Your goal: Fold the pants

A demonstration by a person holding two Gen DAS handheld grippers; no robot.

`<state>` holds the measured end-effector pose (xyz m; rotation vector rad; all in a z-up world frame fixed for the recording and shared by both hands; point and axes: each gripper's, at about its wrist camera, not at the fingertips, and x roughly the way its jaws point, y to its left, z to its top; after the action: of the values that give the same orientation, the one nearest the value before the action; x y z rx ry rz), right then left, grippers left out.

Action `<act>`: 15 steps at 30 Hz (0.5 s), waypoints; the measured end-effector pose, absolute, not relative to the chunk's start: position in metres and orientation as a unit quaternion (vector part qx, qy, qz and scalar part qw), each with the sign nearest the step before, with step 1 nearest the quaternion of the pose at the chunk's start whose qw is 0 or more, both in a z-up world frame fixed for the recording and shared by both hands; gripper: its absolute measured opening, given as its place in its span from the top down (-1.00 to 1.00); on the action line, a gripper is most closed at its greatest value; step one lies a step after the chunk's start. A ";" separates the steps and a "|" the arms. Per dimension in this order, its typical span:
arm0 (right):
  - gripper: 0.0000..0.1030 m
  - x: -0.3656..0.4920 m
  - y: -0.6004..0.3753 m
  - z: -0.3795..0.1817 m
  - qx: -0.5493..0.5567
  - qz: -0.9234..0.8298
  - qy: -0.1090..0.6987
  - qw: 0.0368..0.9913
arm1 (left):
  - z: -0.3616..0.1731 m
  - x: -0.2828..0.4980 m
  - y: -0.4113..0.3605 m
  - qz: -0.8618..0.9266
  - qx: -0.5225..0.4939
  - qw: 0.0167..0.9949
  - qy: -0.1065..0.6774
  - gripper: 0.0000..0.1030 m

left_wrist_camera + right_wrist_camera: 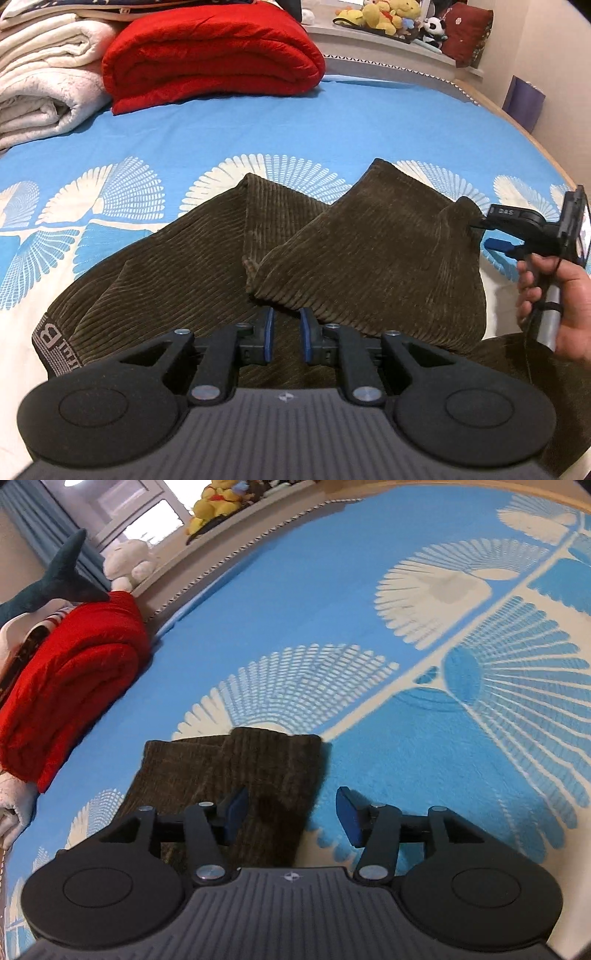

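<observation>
Locate the pants (184, 266) on the near part of the bed (332, 122), with the waistband (51, 343) at near left and the legs doubled back from the right into a loose, slanted flap.

Check the left tool (287, 321): pads nearly together with a narrow gap, tips at the near hem of the flap. Cannot tell about any pinch on the cloth there.

Check the right tool (291, 805): pads well apart, clamped on nothing, left pad over the right edge of the flap, right pad over bare bed cover. In the left wrist view, note a small peak of cloth touching the upper finger of this tool, just beyond the hand (561, 295) at right.

Probable faults from here:

- Skewed fold. Cause: flap edges out of line with the layer below; avoid pressing flat before squaring up.
- Flap pulled open. Cause: ribbed cloth snagging on the upper finger during withdrawal to the right.
- Bed cover gathered with the pants. Cause: closing the right tool with one pad on the cover.
- Hem dragged toward the near side. Cause: drawing the left tool back with a possible pinch on the hem.

Disregard the red blanket (210, 55), well apart at far left.
</observation>
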<state>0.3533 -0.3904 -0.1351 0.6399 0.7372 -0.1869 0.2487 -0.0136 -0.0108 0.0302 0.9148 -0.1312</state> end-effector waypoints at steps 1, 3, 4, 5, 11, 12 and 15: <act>-0.07 0.356 -0.389 -0.136 0.306 -0.085 0.353 0.880 | -0.011 0.249 -0.013 -0.064 0.014 0.895 0.441 0.67; -0.07 0.360 -0.383 -0.136 0.299 -0.077 0.351 0.884 | -0.011 0.248 -0.012 -0.064 0.014 0.894 0.443 0.67; -0.07 0.361 -0.380 -0.136 0.295 -0.076 0.350 0.886 | -0.012 0.247 -0.012 -0.064 0.014 0.894 0.444 0.67; -0.07 0.363 -0.377 -0.136 0.293 -0.077 0.349 0.887 | -0.012 0.247 -0.011 -0.064 0.013 0.893 0.445 0.67; 0.50 0.367 -0.375 -0.137 0.302 -0.097 0.347 0.883 | -0.012 0.246 -0.003 -0.060 0.012 0.893 0.446 0.67; 0.68 0.366 -0.376 -0.138 0.305 -0.100 0.346 0.882 | -0.013 0.246 -0.002 -0.058 0.011 0.892 0.447 0.67; 0.75 0.363 -0.377 -0.137 0.310 -0.106 0.342 0.881 | -0.016 0.246 0.001 -0.055 0.011 0.890 0.453 0.67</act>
<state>0.3633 -0.3769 -0.1374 0.6461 0.7121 -0.2213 0.2458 0.0012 -0.0155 0.0220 0.9418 -0.1143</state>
